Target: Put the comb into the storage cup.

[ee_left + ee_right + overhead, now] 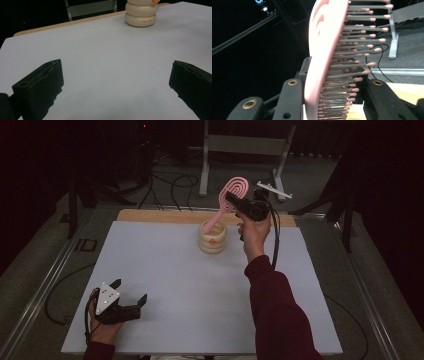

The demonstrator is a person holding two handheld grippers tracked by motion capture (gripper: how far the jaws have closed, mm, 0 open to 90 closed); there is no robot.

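**A:** What sat nearest the person?

**B:** The left gripper (131, 304), held in the left hand (102, 329) at the near left corner of the pale grey table sheet (165, 285). Its jaws stood wide apart with nothing between them, and in the left gripper view only bare sheet lay between the two black jaws.

**A:** And further in?

**B:** The right forearm in a dark red sleeve (280, 315) rose from the near edge toward the far middle of the table. The right hand (254, 234) held the right gripper (234, 200) lifted above the table's far edge.

**A:** What was it doing there?

**B:** It was clamped on the pink oval plastic hairbrush (229, 200). In the right gripper view the two jaws pressed the brush head (322, 50) from either side, one on its smooth back, the other on the bristle side, the grey pink-tipped bristles (359, 32) pointing right.

**A:** Where exactly was the brush?

**B:** Up in the air, tilted, head uppermost. Its handle sloped down and to the left into the mouth of the cream ribbed round holder (213, 240), which stood on the sheet near the far edge, just left of the right hand. Whether the handle tip touched the holder's inside, I could not tell.

**A:** Beyond that?

**B:** A strip of bare wooden tabletop (160, 215), then dark floor with black cables (175, 185) and a grey metal stand (245, 145).
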